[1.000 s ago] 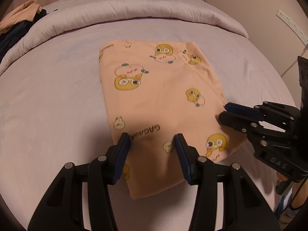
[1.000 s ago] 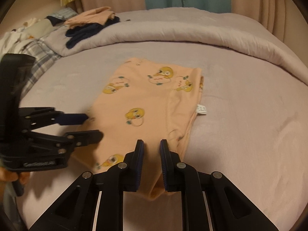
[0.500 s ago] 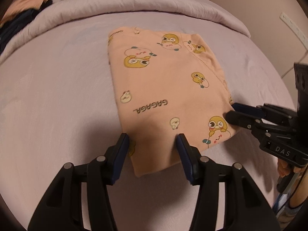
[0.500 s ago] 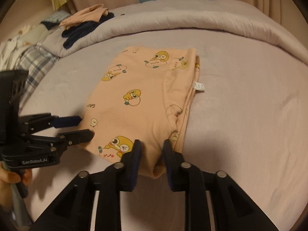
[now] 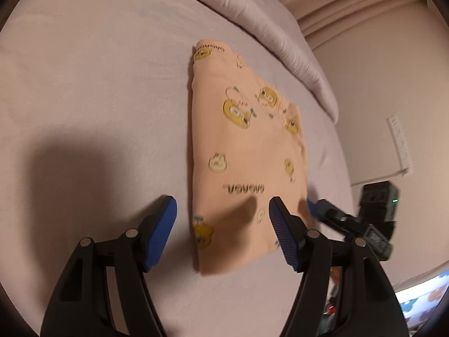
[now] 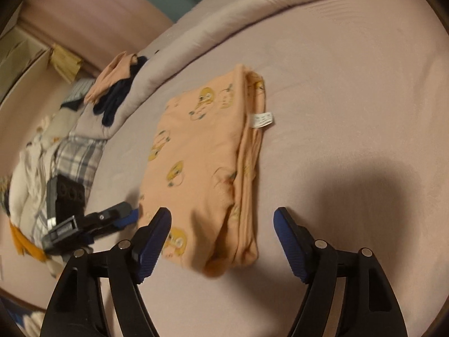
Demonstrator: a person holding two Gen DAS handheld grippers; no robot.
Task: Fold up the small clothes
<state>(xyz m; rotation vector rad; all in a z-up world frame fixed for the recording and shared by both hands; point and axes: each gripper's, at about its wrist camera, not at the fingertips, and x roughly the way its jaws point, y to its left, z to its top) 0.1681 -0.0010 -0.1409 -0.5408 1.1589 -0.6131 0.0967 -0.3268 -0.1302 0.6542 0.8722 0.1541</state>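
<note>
We see the folded garment (image 6: 202, 168) flat on the bed (image 6: 350, 90); rolled duvet (image 6: 252, 8) behind it at the far edge; clothes pile (image 6: 56, 146) far left; both grippers at its near end.

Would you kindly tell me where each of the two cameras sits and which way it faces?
Left wrist view: on the left gripper, looking down along its open blue-padded fingers at the folded peach duck-print garment on the mauve bedsheet; the right gripper's tip shows at the right edge.
Right wrist view: on the right gripper, jaws open, facing the same garment, with the pile of unfolded clothes to the left; the left gripper's tip shows there too.
Shared: the garment, the bedsheet, each other's gripper.
</note>
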